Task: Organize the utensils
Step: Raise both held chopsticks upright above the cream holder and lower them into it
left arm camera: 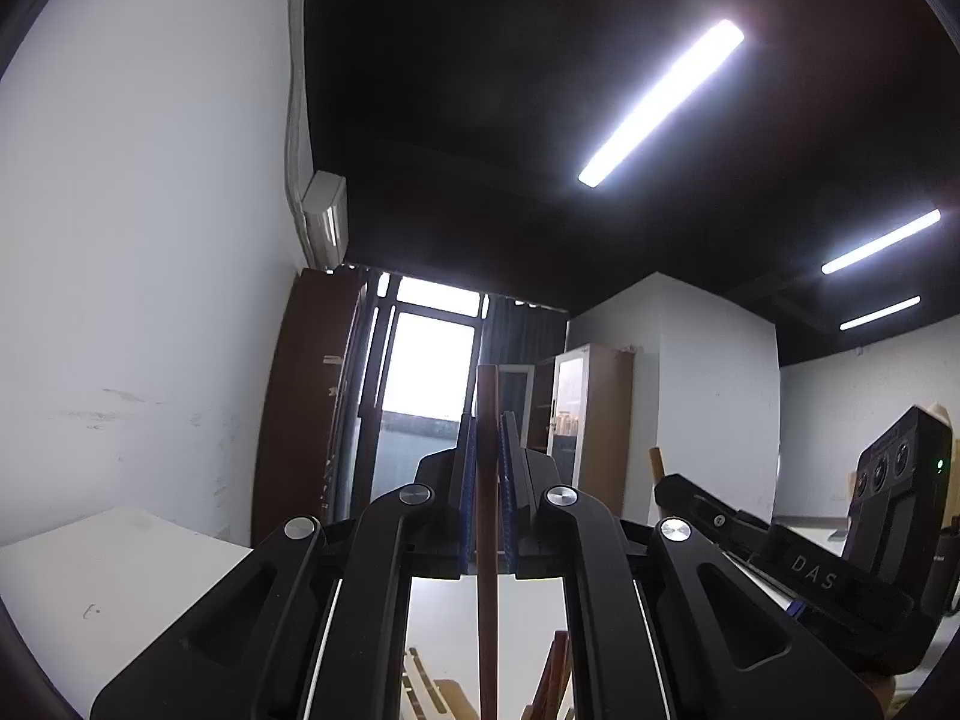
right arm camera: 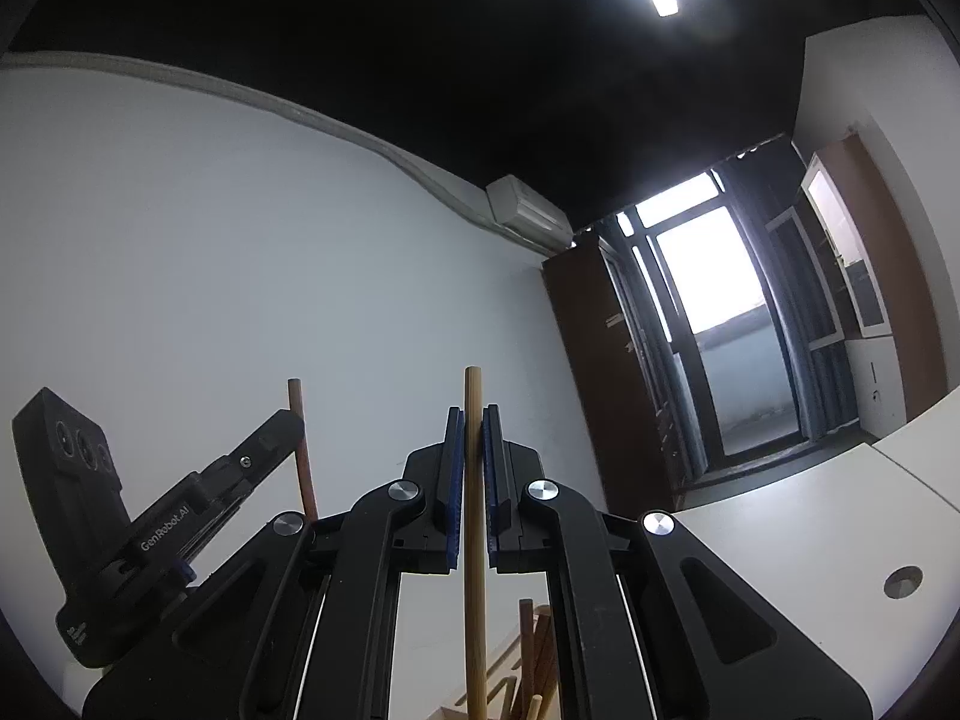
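My left gripper is shut on a dark red-brown chopstick that stands upright between the blue pads and pokes out above them. My right gripper is shut on a pale bamboo chopstick, also upright. Both grippers point slightly upward, side by side. The right wrist view shows the left gripper at the left with the brown chopstick in it. In the left wrist view the right gripper shows at the right. Below the fingers lie more brown sticks and a pale wooden rack, mostly hidden.
A white table lies below, with a round cable hole on the right side. A white wall stands close ahead. Beyond it are a brown cabinet, a bright window and a wall air conditioner.
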